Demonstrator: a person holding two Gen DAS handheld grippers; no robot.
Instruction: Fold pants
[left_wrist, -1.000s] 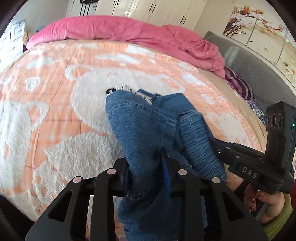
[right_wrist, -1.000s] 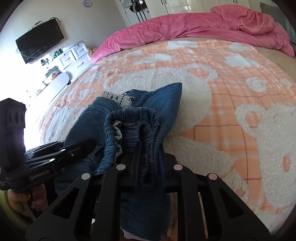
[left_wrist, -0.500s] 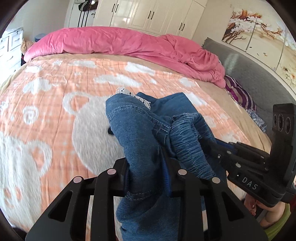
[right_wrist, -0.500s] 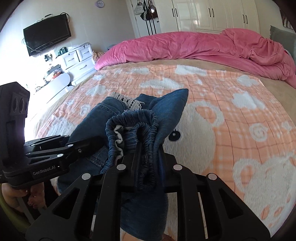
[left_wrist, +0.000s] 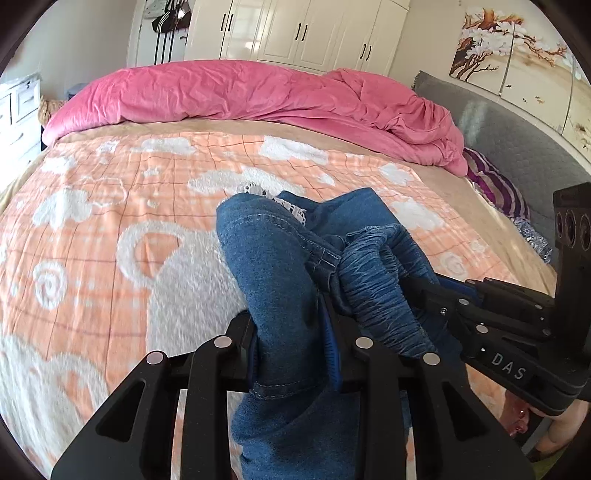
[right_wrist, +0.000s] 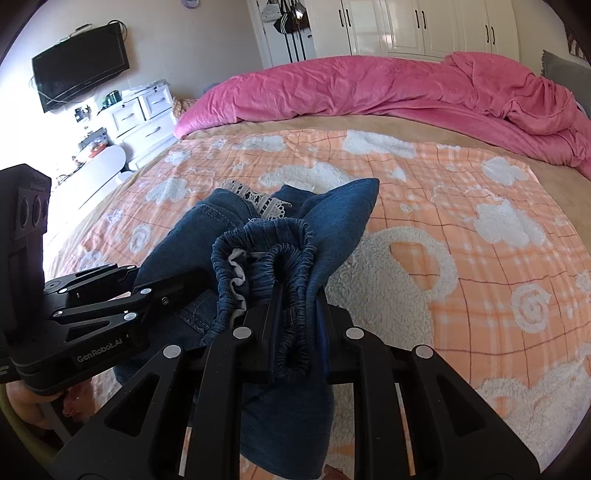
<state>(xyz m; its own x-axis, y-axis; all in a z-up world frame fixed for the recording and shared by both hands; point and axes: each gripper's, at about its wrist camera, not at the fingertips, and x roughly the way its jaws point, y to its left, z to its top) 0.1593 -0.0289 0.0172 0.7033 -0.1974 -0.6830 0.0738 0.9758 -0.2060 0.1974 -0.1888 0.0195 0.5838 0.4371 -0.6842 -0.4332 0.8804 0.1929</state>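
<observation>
Blue denim pants (left_wrist: 280, 280) with white lace trim (left_wrist: 273, 197) hang bunched between both grippers, lifted above the bed. My left gripper (left_wrist: 291, 347) is shut on a denim fold; the rest hangs below it. My right gripper (right_wrist: 297, 332) is shut on the gathered elastic waistband (right_wrist: 291, 254) of the pants (right_wrist: 332, 218). The right gripper also shows in the left wrist view (left_wrist: 436, 299), close on the right. The left gripper also shows in the right wrist view (right_wrist: 177, 288), close on the left.
An orange-and-white fleece blanket (left_wrist: 110, 229) (right_wrist: 480, 240) covers the bed. A pink duvet (left_wrist: 258, 96) (right_wrist: 406, 88) is heaped along the far side. A grey headboard (left_wrist: 517, 147) and striped pillow (left_wrist: 495, 184) lie right. White drawers (right_wrist: 144, 114) and a TV (right_wrist: 81, 74) stand left.
Both grippers have risen and tilted up with the pants held; more of the far bed, duvet and wardrobes is in view. The grips are unchanged.
</observation>
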